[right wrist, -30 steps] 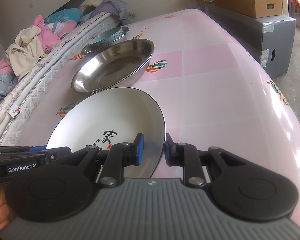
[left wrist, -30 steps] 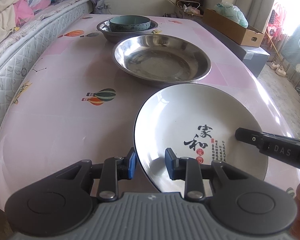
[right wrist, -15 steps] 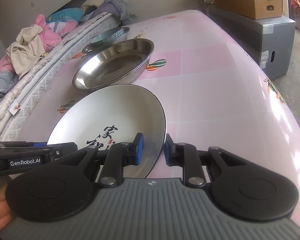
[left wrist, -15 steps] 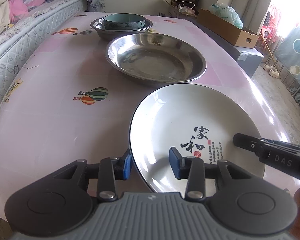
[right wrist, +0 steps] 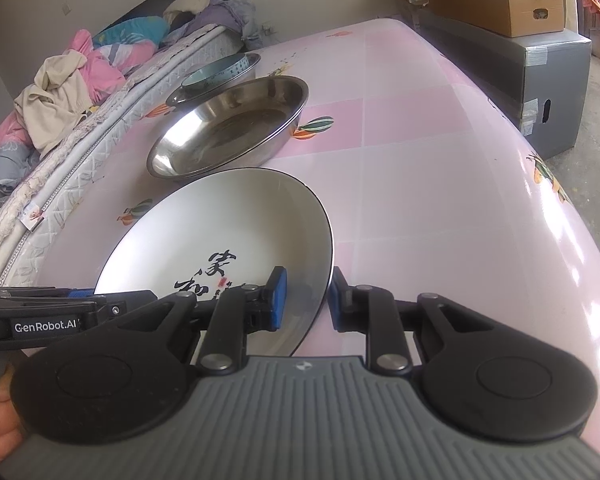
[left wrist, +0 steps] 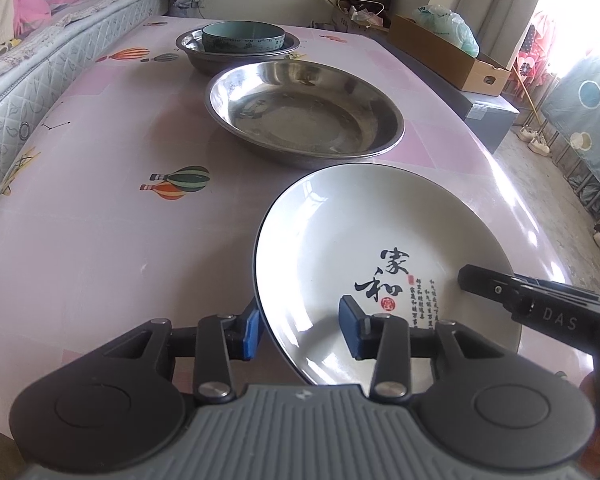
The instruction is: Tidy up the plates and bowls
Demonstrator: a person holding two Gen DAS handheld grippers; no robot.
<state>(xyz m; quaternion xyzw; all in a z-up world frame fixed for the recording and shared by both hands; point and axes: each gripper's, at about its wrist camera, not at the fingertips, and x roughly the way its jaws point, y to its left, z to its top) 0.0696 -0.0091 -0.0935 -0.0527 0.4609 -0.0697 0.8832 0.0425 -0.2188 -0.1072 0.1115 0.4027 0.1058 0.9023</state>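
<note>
With the teal bowl [left wrist: 243,37] already nested in the far steel bowl [left wrist: 236,58], the white plate [left wrist: 384,264] lies on the bench [left wrist: 100,240], left claw [left wrist: 300,330] apart around its rim, right claw [right wrist: 305,298] clamped on it, unstacked beside the steel plate [left wrist: 304,114].

The left tongs [left wrist: 300,326] are sitting open astride the near rim of the white plate [left wrist: 380,248], pads clear of it, while the right tongs [left wrist: 500,292] are reaching in over the plate's right side. Beyond, a steel basin [left wrist: 304,112] is resting on the pink tabletop [left wrist: 100,208], and farther back a teal bowl [left wrist: 244,38] is nesting in another steel basin [left wrist: 204,60].
</note>
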